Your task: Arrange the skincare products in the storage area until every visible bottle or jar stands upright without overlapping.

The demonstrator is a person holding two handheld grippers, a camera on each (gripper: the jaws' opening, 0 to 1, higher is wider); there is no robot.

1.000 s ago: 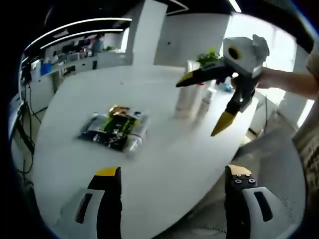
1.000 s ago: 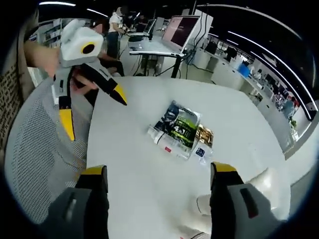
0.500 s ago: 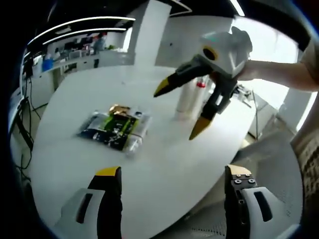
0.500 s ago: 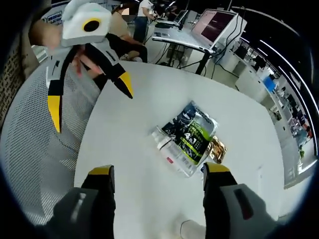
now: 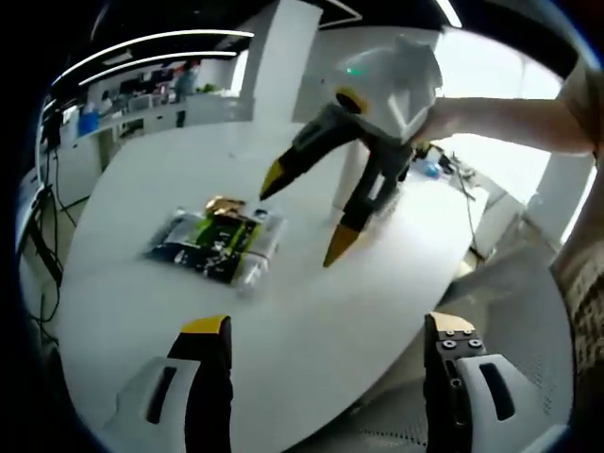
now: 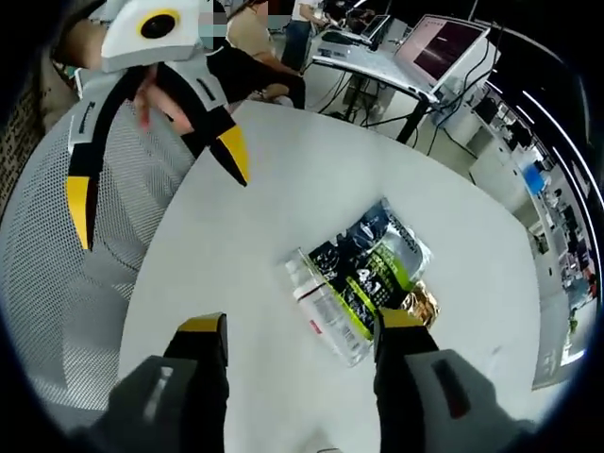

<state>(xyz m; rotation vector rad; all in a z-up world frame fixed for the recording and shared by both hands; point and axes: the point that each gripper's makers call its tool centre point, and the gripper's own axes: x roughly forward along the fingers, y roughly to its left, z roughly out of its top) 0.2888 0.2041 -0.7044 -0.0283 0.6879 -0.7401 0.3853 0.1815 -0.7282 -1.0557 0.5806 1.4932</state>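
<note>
A clear plastic pack (image 5: 219, 243) of skincare items, with a dark and green label and a gold piece at its end, lies flat on the white table (image 5: 311, 311). My left gripper (image 5: 327, 326) hangs open over the table's near edge, short of the pack. My right gripper (image 5: 305, 215) reaches in from the upper right, open, its yellow tips just right of the pack. A white bottle (image 5: 348, 184) stands behind it, mostly hidden. In the right gripper view the pack (image 6: 363, 278) lies just beyond my open right gripper (image 6: 302, 321), and my left gripper (image 6: 159, 198) is open at upper left.
A grey mesh chair (image 6: 57, 283) stands off the table's edge, under the left gripper. Desks with a laptop (image 6: 444, 42) and people are beyond the table. Bare tabletop (image 6: 236, 255) surrounds the pack.
My right gripper has swung in from beside the bottles toward the pack, and now covers most of them. Its view has closed in on the pack. The left gripper has barely moved.
</note>
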